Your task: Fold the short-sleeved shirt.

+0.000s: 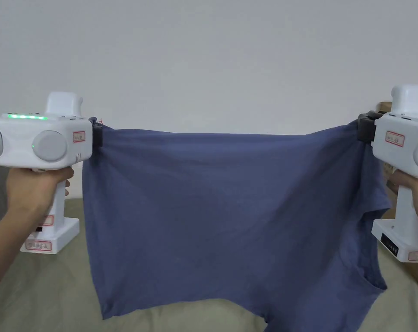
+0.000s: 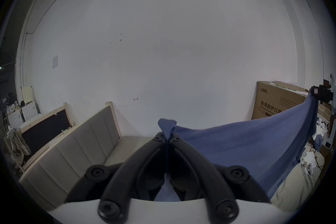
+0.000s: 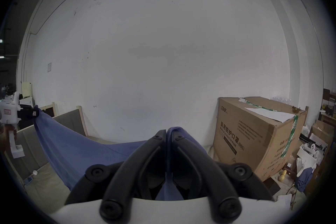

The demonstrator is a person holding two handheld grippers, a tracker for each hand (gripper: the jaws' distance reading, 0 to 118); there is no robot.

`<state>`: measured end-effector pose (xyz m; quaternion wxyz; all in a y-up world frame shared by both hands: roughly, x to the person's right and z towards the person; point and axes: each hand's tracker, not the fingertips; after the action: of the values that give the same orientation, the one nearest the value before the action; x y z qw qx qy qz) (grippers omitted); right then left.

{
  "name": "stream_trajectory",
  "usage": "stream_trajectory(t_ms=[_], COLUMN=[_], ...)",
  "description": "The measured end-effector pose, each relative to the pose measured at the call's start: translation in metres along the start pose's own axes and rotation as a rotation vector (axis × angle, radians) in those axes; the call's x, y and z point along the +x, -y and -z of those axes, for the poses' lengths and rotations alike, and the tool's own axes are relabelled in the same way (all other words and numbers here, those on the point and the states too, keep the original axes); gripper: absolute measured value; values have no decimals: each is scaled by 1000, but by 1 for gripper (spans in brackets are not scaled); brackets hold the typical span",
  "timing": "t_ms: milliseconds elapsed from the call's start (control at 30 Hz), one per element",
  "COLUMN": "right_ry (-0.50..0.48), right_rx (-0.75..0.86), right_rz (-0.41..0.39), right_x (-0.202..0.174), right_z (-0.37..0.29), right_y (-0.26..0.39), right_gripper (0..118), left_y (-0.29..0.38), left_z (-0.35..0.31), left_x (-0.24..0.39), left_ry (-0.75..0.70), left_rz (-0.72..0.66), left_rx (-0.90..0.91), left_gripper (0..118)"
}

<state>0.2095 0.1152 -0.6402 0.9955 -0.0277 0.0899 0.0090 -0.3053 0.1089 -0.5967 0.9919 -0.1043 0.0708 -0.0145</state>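
Blue shirt stretched in the air between my two grippers.

Head view: my left gripper point(image 1: 96, 129) and right gripper point(image 1: 362, 128) each pinch a top corner of the shirt point(image 1: 229, 216), which hangs over the bed point(image 1: 39, 294). Left gripper view: jaws pressed together on a hemmed corner. Right gripper view: jaws clamped on fabric beside a cardboard box point(image 3: 254, 133).

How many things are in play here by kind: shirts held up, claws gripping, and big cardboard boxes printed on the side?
Blue shirt, held up and stretched between the claws: 1
Claws, left claw and right claw, each clamped on a top corner of the shirt: 2
Large cardboard box with printed side, by the wall: 1
Total: 4
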Motion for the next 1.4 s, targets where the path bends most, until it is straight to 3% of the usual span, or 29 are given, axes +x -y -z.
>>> stream_trajectory(t_ms=[200,433,733,1167,1400], right_ry=[-20,-42,-65,-112,-126], right_rx=[-49,-194,-342,-503,-604], right_rz=[32,47,95,53,110], right_x=[12,20,15,-7,-8], right_z=[26,26,-62,-230,-295], right_y=[52,149,244,319,359], right_gripper=[4,4,4,4,4], left_y=[49,139,250,375,422], left_z=[36,47,-10,-160,-216], left_x=[6,11,-4,-13,-17], left_ry=[13,35,61,44,13], left_rz=[2,-12,-49,-75,-84], left_rx=[-36,-214,-342,-533,-627], left_gripper=[2,2,2,2,2])
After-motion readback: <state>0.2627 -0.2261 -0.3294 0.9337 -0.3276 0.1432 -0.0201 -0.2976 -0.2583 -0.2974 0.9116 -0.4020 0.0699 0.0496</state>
